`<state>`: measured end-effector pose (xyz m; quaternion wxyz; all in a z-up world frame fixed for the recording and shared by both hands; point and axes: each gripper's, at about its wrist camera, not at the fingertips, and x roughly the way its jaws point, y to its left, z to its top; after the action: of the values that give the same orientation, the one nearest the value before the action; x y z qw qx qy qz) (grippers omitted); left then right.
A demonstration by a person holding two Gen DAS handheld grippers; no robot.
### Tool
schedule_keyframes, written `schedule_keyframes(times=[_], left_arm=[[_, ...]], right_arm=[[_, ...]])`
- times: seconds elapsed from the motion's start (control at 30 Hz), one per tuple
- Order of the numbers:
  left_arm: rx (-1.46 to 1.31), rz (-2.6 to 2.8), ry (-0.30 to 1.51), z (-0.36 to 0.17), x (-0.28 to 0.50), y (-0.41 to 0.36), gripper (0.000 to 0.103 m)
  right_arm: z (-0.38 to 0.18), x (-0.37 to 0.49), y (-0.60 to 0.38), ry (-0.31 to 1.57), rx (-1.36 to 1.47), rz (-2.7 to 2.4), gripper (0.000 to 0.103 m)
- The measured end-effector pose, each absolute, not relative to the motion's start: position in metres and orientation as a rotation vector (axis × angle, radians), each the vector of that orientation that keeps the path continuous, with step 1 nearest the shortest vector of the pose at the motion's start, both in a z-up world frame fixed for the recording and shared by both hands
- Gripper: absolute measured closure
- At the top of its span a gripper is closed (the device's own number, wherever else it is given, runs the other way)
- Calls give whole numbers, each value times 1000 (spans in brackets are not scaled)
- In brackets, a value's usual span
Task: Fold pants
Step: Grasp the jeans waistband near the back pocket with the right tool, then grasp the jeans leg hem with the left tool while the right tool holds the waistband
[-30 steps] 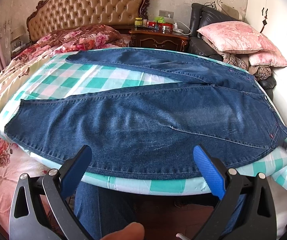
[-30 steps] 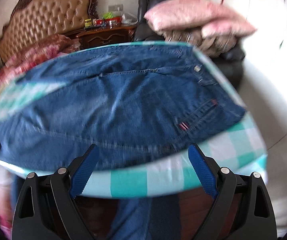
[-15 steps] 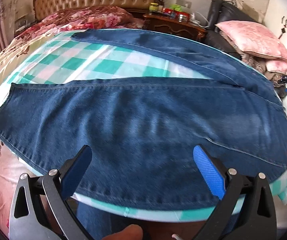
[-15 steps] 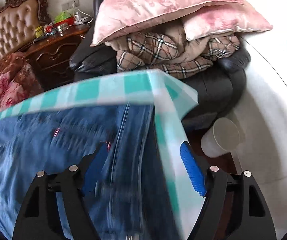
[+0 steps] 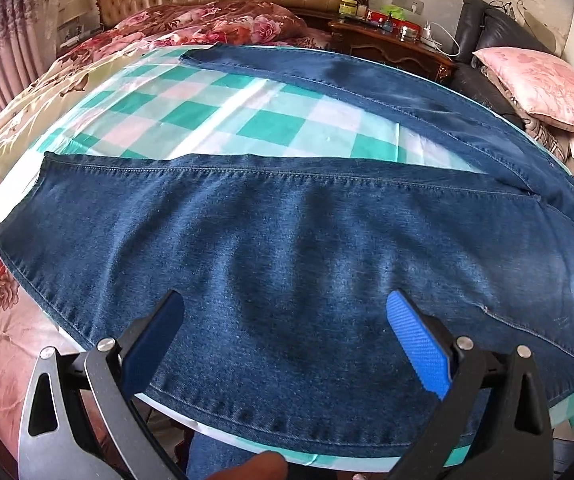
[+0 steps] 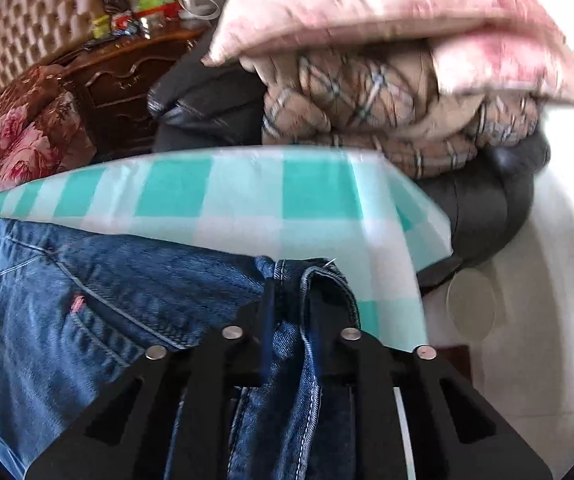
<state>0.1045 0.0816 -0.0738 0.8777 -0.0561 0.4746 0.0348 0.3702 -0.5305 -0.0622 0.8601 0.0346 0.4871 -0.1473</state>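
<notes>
— While your left gripper (image 5: 285, 326) hangs over the near leg, what lies around it?

— Its blue fingers (image 5: 417, 346) stand wide apart with nothing between them. The jeans (image 5: 287, 240) spread flat under and ahead of the claw on the green-checked cloth (image 5: 223, 116). The leg's outer seam runs just below the fingertips along the table edge; the hem lies far to the claw's left. Beyond the claw a bare wedge of cloth separates the two legs, giving you room forward. Compared with a second ago, the denim fills more of this view and the near edge has dropped closer to the fingers.

— And the right claw?

— Your right gripper (image 6: 289, 300) is clamped on the bunched waistband; its jaws have just been closing and denim now sits folded between them. A second ago those fingers were spread above the seat of the jeans with nothing in them. Ahead of the claw the cloth runs to its corner, with a pink pillow (image 6: 367, 12) beyond.

— What does one view give that the other lacks?

— The left view shows both legs full length and, at its right rim, a sliver of the other gripper; the right view alone shows the pinch, the small red tag (image 6: 77, 304) to the claw's left, and the pale cup (image 6: 473, 304) on the floor to its right.
</notes>
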Motion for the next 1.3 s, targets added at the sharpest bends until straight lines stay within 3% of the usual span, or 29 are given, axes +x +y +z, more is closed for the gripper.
schedule_keyframes(times=[0.2,0.37,0.57,0.7,0.87,0.97,1.13,1.3], left_arm=[[-141,59,936,-51,91,80,2],[-164,34,888,-33,75,79,2],[-225,-19,874,-24,74,89,2],[-296,-73,874,-22,108,103,2],[-503,-146,904,-39,204,144,3],[-596,-137,900,-48,262,171,13],[-729,-131,937,-63,361,207,45],[-796,-71,996,-90,437,224,62]], right_arm=[[26,304,-483,809,48,-194,90],[89,155,-412,590,75,75,90],[19,19,-379,667,207,192,90],[-37,-12,-389,755,374,133,90],[-39,-7,-395,743,459,116,90],[-32,-4,-401,731,477,107,90],[-36,2,-416,736,528,89,90],[-39,9,-422,745,562,66,90]])
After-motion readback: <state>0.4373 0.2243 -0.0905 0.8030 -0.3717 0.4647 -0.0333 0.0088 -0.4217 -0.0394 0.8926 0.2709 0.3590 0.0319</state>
